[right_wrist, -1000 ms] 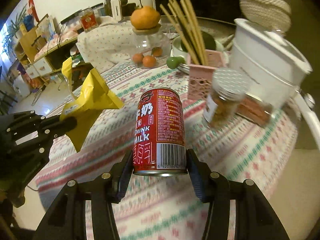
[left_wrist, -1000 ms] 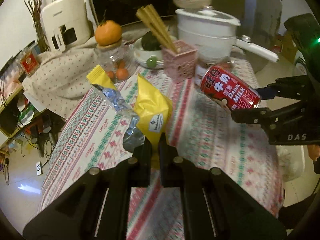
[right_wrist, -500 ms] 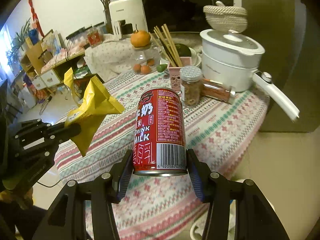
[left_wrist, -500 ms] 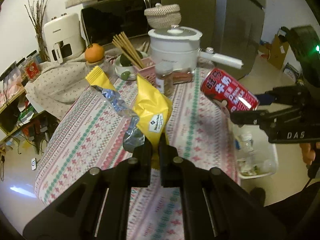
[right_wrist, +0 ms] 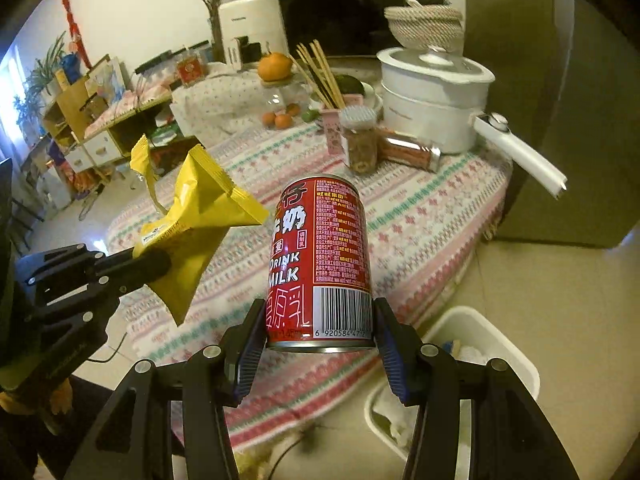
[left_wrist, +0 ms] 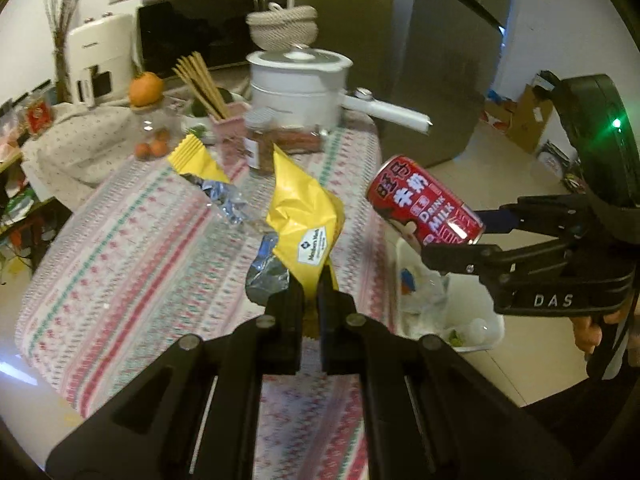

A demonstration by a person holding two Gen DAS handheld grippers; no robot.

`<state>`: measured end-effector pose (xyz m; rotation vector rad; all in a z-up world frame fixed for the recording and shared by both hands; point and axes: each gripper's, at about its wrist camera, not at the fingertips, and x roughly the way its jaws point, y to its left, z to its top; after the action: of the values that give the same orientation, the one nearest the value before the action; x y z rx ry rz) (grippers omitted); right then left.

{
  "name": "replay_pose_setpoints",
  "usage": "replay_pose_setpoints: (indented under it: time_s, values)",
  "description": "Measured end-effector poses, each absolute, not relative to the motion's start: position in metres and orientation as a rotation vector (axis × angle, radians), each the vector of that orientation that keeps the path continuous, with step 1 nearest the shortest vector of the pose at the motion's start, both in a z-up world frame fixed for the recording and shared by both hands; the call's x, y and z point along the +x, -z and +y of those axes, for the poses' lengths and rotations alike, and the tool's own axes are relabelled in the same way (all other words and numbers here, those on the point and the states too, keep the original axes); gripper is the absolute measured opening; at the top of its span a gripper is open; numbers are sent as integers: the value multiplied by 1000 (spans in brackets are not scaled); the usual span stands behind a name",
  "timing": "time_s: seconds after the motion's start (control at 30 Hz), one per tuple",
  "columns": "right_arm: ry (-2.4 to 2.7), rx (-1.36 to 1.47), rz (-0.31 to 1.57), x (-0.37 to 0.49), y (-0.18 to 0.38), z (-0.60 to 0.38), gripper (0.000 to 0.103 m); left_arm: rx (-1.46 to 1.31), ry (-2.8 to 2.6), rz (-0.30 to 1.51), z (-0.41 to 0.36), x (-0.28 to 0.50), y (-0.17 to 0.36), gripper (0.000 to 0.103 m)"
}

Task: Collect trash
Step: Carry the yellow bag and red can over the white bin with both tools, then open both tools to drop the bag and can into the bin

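My left gripper (left_wrist: 311, 300) is shut on a torn yellow snack wrapper (left_wrist: 306, 220) with a silver inside, held up over the table's near edge. It also shows in the right wrist view (right_wrist: 192, 236). My right gripper (right_wrist: 318, 344) is shut on a red milk drink can (right_wrist: 320, 260), held in the air beside the table. The can also shows in the left wrist view (left_wrist: 424, 204). A white trash bin (right_wrist: 484, 340) with some waste inside stands on the floor below the can, also seen in the left wrist view (left_wrist: 484, 332).
A table with a patterned cloth (left_wrist: 140, 240) carries a white pot (left_wrist: 298, 88) with a long handle, spice jars (right_wrist: 360, 140), a pink chopstick holder (left_wrist: 226, 128), a glass jar topped by an orange (left_wrist: 148, 88). A fridge (left_wrist: 440, 52) stands behind.
Both grippers have pulled back and away from the table, still holding the wrapper and the can. The white bin on the floor has come into view below the can.
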<state>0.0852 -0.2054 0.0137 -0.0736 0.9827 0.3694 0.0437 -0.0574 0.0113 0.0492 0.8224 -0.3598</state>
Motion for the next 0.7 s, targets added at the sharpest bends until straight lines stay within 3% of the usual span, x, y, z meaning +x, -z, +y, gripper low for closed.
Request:
replay_pose_setpoints:
  time_s: [0.7]
  values:
    - [-40,18,1307,72,88,-375,53,113,695,1048,-225,51,85,7]
